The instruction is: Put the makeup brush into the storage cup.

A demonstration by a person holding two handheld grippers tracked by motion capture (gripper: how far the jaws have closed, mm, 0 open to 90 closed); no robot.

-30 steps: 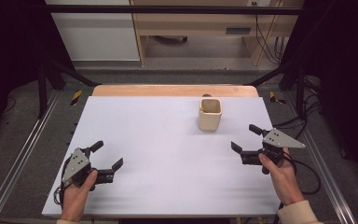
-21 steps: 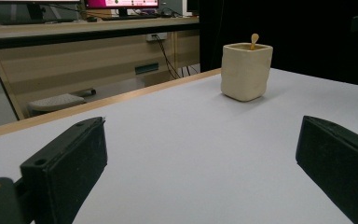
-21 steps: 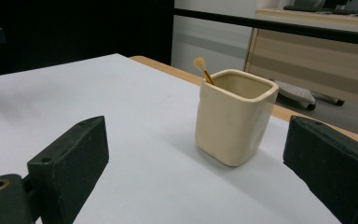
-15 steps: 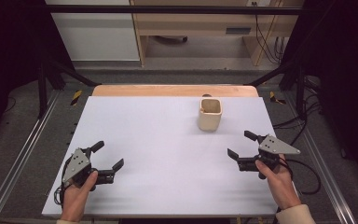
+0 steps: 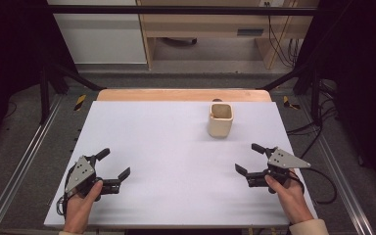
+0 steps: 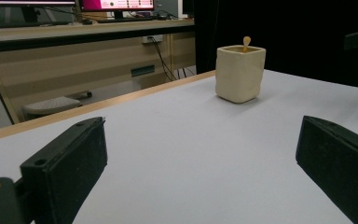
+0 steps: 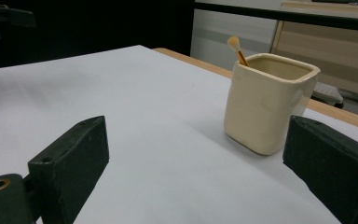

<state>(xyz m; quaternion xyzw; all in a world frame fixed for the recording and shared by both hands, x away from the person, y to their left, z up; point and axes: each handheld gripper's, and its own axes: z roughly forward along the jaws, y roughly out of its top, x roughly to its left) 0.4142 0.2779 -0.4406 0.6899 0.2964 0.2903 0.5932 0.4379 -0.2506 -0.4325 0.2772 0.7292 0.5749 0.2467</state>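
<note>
Change: your right hand-held gripper [image 5: 256,160] has drawn back toward the lower right of the high view, away from the cup [image 5: 221,120]; your left hand-held gripper [image 5: 113,163] has held its place.
Meaning: no grasp is under way; the approach likely has yet to begin.
Right hand-held gripper: jaws wide, empty, touching nothing.
Left hand-held gripper: jaws wide, empty.
Cup: upright on the worktop [image 5: 166,147], upper right of centre, 1 brush [image 7: 237,49] standing inside.

Smooth, matt white desk [image 5: 166,147] with a wooden far edge; smooth cream cup [image 5: 220,120], like clay; matt black plastic gripper [image 7: 191,177] jaws.
</note>
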